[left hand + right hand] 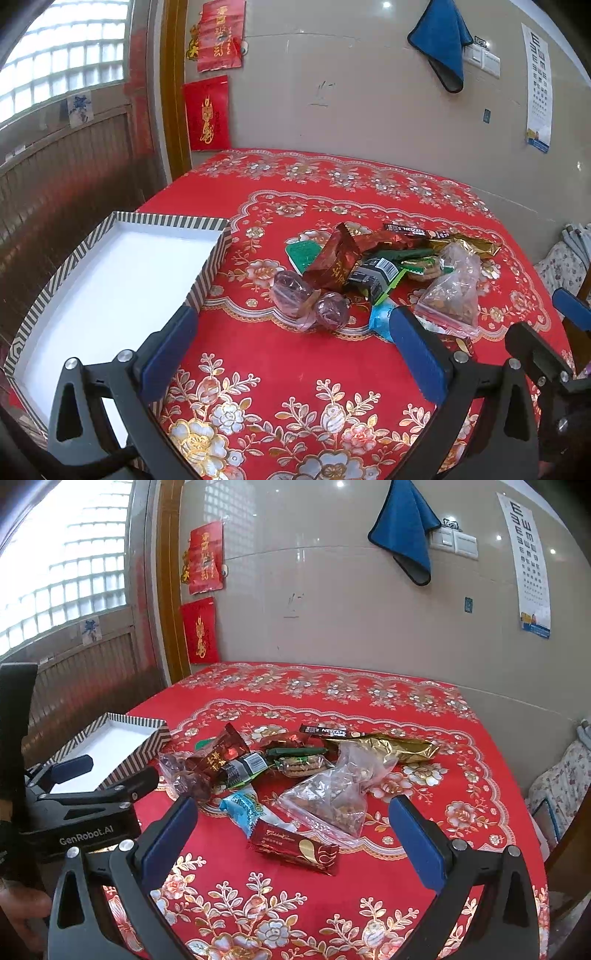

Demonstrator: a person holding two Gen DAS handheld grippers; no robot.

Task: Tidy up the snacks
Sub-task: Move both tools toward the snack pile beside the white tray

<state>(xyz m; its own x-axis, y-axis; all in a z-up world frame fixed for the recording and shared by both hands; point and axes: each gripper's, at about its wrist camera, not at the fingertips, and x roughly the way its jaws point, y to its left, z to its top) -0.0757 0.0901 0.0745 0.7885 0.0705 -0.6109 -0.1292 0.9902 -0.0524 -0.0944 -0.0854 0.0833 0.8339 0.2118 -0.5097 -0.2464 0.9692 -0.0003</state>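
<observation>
Red floral tablecloth (295, 369) carries heaped snacks (376, 273) beside striped box (207, 273) — seemingly empty; left gripper (295, 343) and right gripper (295, 830) spread wide.

Two fisheye wrist views look forward and down across a red table (295, 369) toward a tiled wall (369, 110). Both share the snack pile (295, 771) and striped box (207, 273); the right view sits further right.

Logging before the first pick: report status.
Left gripper open, right gripper open, both empty. Snack pile loose on tablecloth; striped box holds nothing. Nothing blocking.
</observation>
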